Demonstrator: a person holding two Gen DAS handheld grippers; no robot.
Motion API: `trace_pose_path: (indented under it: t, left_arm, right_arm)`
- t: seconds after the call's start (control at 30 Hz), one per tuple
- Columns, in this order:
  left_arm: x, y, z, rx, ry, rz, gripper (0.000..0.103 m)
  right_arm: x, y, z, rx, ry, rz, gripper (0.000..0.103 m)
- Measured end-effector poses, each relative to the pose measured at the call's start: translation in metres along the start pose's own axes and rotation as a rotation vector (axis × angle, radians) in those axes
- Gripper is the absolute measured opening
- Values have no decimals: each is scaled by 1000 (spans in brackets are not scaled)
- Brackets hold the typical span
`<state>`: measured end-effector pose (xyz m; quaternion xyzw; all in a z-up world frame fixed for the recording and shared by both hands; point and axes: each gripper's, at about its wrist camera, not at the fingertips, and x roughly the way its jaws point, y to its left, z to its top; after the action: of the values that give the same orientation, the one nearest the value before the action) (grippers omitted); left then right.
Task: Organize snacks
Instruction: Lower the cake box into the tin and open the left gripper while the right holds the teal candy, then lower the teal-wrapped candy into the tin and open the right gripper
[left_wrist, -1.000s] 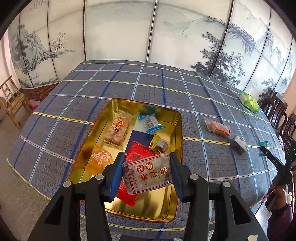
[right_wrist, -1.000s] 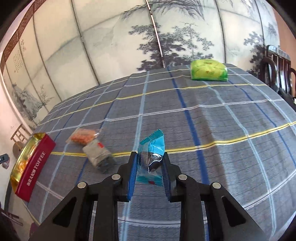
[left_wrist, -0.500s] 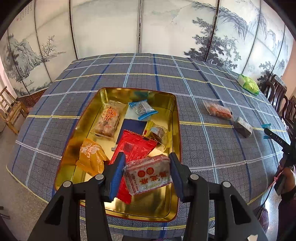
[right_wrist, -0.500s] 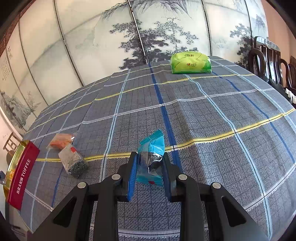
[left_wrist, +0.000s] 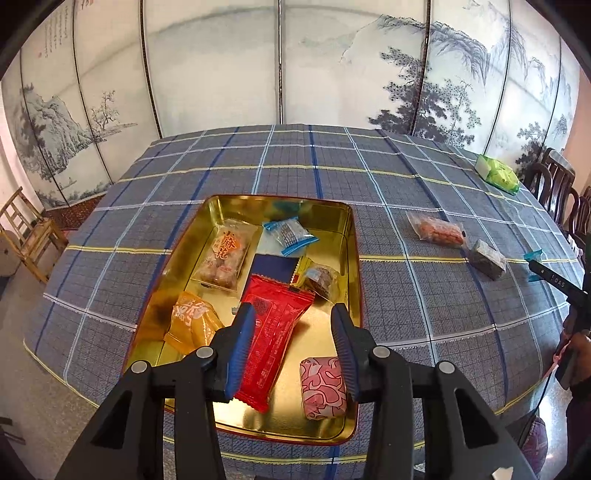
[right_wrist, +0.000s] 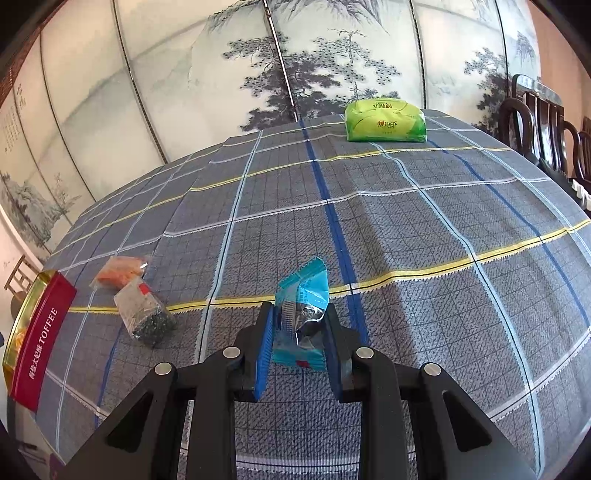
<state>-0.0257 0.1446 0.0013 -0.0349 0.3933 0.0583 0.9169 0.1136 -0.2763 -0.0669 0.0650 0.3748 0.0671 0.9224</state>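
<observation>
Left gripper (left_wrist: 293, 347) empty, closing over tin (left_wrist: 352, 258); right gripper (right_wrist: 299, 332) clamps blue packet (right_wrist: 303, 314); dark packet (right_wrist: 146, 314) near.

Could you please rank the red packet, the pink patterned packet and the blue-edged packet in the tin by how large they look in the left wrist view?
1. red packet, clearly largest.
2. pink patterned packet.
3. blue-edged packet, though it lies farther from the camera, so it could truly match the pink one.

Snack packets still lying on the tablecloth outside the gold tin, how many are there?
2, side by side right of the tin: an orange packet and a dark grey packet. The green pack at the far edge looks like tissues.
</observation>
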Motion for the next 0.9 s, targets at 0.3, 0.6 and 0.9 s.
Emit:
trace_pose_path:
  t: [0.3, 0.6, 0.9]
  left_arm:
    - [-16, -17, -2, 82, -97, 136, 62]
    - [-26, -25, -6, 137, -147, 212, 75]
    - [-27, -19, -9, 127, -150, 227, 77]
  right_arm:
    - [-2, 1, -3, 10, 2, 14, 26]
    - [-29, 26, -6, -7, -23, 84, 27]
    - [-58, 93, 0, -105, -49, 214, 27]
